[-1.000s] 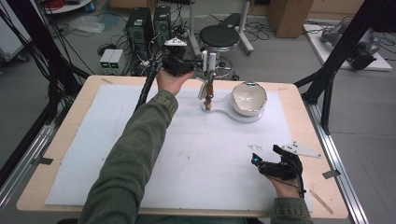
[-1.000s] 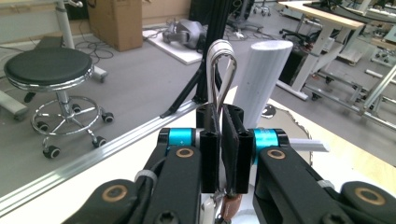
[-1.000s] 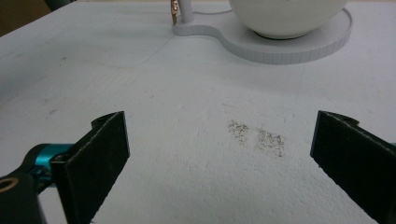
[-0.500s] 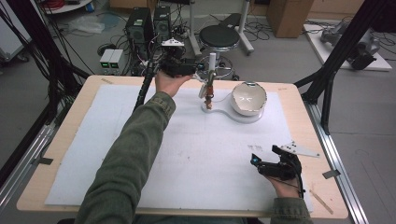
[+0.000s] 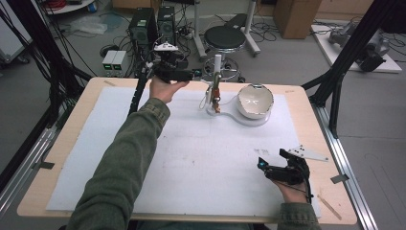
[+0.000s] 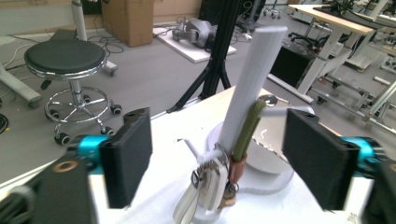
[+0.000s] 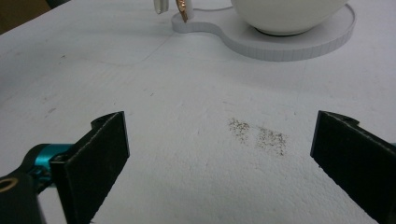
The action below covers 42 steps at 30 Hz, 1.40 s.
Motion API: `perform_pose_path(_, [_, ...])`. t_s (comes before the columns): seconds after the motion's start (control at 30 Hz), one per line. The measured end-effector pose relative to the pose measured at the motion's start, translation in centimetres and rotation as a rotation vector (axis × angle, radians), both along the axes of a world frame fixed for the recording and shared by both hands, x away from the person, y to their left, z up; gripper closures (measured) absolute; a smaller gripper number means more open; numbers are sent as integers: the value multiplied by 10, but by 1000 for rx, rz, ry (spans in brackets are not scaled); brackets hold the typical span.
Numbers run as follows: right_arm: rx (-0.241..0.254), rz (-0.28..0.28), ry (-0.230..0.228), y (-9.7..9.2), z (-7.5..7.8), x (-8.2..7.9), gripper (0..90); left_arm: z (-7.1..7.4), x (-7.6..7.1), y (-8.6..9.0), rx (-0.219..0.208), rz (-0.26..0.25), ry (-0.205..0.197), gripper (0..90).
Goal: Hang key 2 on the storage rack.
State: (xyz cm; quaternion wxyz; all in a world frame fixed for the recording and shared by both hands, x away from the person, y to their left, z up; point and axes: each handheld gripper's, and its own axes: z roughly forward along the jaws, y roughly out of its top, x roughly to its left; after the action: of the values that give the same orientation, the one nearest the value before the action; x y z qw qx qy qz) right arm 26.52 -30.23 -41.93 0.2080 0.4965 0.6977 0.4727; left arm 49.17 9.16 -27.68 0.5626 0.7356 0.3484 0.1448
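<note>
- We see the left hand-held gripper (image 5: 203,73) held at the far edge of the table (image 5: 67,143), its jaws spread wide and pointing right toward a white post (image 5: 218,64).
- In the left gripper view the jaws stand well apart on either side of that post, touching nothing; they hold nothing.
- The white post rises tilted from a flat white stand (image 5: 230,114) at the far middle of the table; a thin green stick (image 6: 246,128) runs along it, and a bunch of keys (image 6: 205,184) hangs at its foot.
- A white bowl (image 5: 255,100) sits on the round right end of the same stand, just beside the post.
- The right hand-held gripper (image 5: 265,163) rests at the near right of the table, held by the right hand (image 5: 292,184), well apart from the stand.
- In the right gripper view its jaws are wide open and empty over the white sheet (image 7: 187,116), with a patch of dark specks (image 7: 259,133) between them.
- A grey three-cornered plate (image 5: 306,153) shows beside the right gripper.
- A black stool (image 5: 225,38) stands on the floor beyond the table.
</note>
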Motion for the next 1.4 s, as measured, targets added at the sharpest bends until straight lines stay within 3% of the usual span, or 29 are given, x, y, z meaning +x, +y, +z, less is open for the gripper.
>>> perform_pose_path(0.3, [3,-4,2,0,0,0,33,-2,-6,11,47,10,29,83])
perform_pose_path(0.47, [2,-2,8,0,0,0,33,-4,-11,21,51,41,22,45])
perform_pose_path(0.6, [-1,-5,6,0,0,0,33,-8,-14,26,92,46,24,26])
perform_pose_path(1.07, [-9,-7,12,1,-2,0,32,-26,-30,51,59,51,51,16])
perform_pose_path(1.4, [-15,-6,13,2,-2,1,32,-28,-44,61,61,61,25,17])
